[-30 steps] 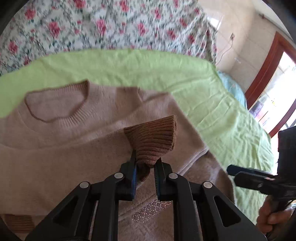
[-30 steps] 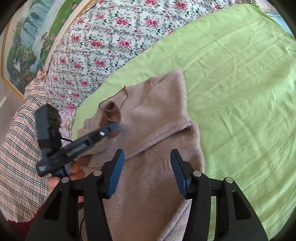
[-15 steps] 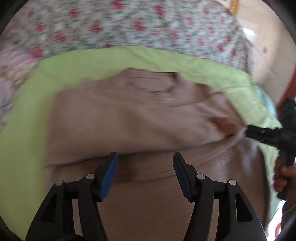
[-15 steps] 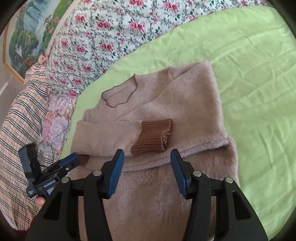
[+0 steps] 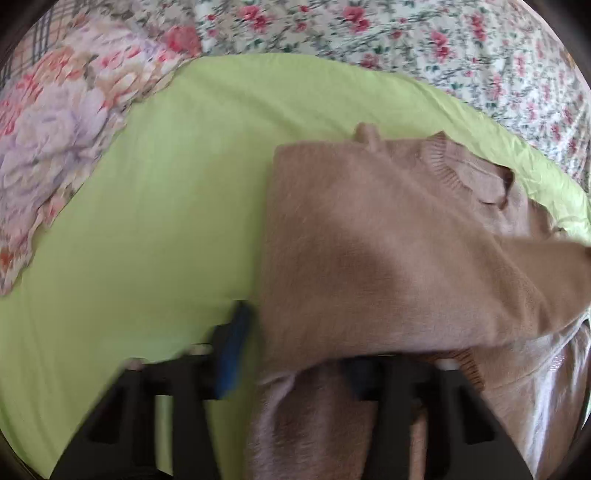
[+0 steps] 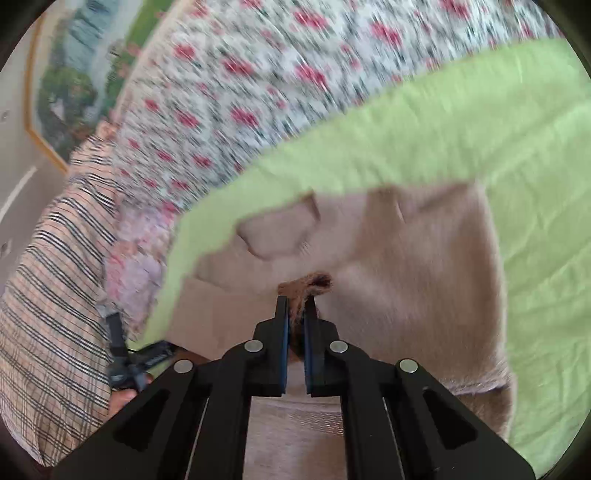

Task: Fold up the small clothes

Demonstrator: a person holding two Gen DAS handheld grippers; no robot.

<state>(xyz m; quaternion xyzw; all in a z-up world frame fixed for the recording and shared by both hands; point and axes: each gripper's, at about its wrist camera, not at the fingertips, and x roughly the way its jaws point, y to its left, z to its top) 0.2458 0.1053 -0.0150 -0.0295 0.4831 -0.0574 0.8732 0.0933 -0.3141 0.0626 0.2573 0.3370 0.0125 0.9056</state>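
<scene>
A small beige-pink sweater (image 5: 369, 251) lies on a light green sheet (image 5: 147, 221), collar at the far side, both sleeves folded across its chest. My left gripper (image 5: 295, 343) is open at the sweater's left edge; its left finger shows over the sheet and its right finger is hidden under the folded sleeve. In the right wrist view the sweater (image 6: 406, 258) lies ahead and my right gripper (image 6: 295, 314) is shut on the brown ribbed cuff (image 6: 310, 286) of a sleeve, held over the chest. The left gripper (image 6: 147, 360) shows at the lower left there.
Floral bedding (image 5: 369, 29) lies beyond the sheet, and a pastel floral cloth (image 5: 55, 129) at its left. A plaid fabric (image 6: 48, 314) lies at the left of the right wrist view, with a framed painting (image 6: 74, 74) on the wall behind.
My left gripper let go of the cuff, opened and swung to the sweater's left edge. My right gripper moved in and shut on the brown cuff.
</scene>
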